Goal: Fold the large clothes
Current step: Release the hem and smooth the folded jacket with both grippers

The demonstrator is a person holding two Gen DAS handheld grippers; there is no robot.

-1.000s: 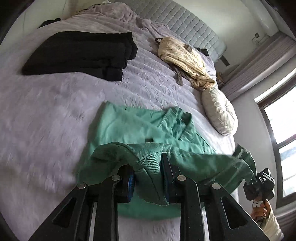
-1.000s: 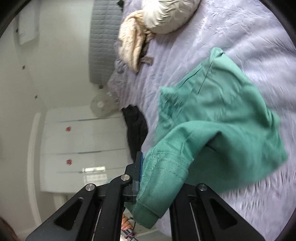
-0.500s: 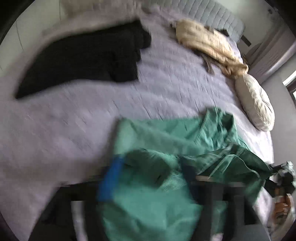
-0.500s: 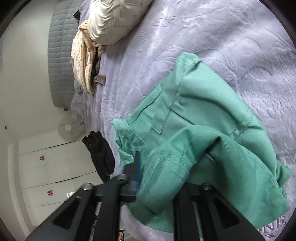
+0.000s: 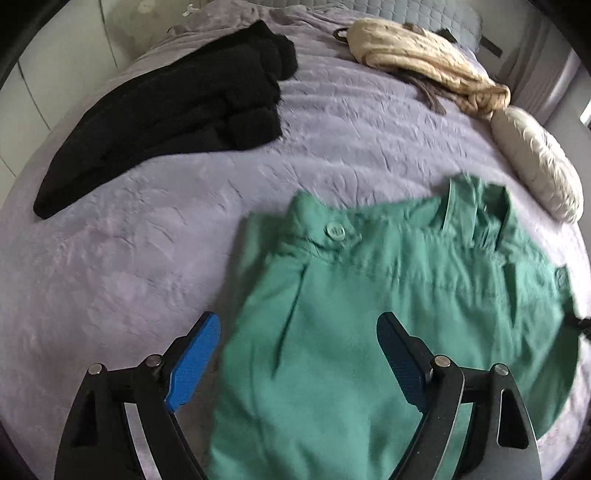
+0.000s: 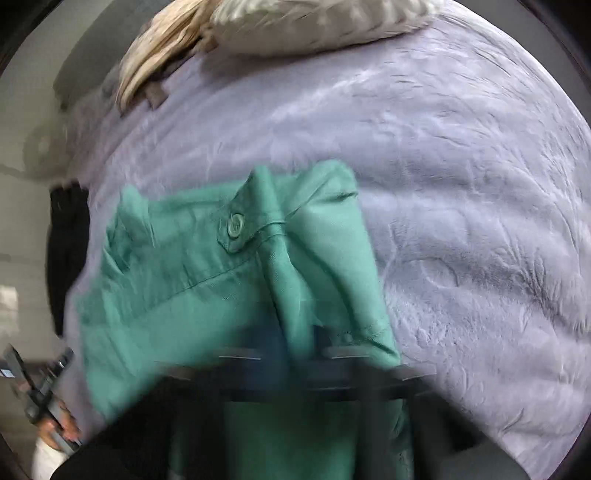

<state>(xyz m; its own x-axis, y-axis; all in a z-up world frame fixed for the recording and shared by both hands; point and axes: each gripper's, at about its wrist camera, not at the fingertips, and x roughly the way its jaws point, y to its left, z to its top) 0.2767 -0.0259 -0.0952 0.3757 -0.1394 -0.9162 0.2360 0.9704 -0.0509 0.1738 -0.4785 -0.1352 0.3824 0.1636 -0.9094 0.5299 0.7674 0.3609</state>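
Nearest the left wrist camera, the left gripper [image 5: 297, 354] hangs with its two blue pads [image 5: 194, 360] spread wide and nothing pinched between them; the green trousers [image 5: 369, 332] lie flat beneath the gap, released. In the right wrist view the right gripper [image 6: 303, 354] is badly blurred, yet its fingers look drawn together with a ridge of the green cloth running down between them, so it appears clenched on the trousers.

The trousers rest folded on the lilac bedspread [image 5: 129, 266], near the bed's close edge. The waistband lies on the far side, with one button [image 5: 335, 230] on its tab at the left corner and a second button [image 5: 562, 277] at the right. Their left edge runs straight away from the left pad, and wide bare bedspread stretches to the left of it. In the right wrist view, open bedspread also lies to the right of the cloth and beyond it.

Farther off there is one black folded garment [image 5: 177, 110] at the left, well apart from the trousers, with a clear band of cover between them. One cream pillow [image 5: 535, 162] sits near the waistband's right corner. Farthest, one beige knitted garment [image 5: 421, 59] lies bunched by the grey quilted headboard [image 5: 424, 11].

In the right wrist view, a hand [image 6: 61, 424] shows at the lower left edge, holding the other gripper's handle.
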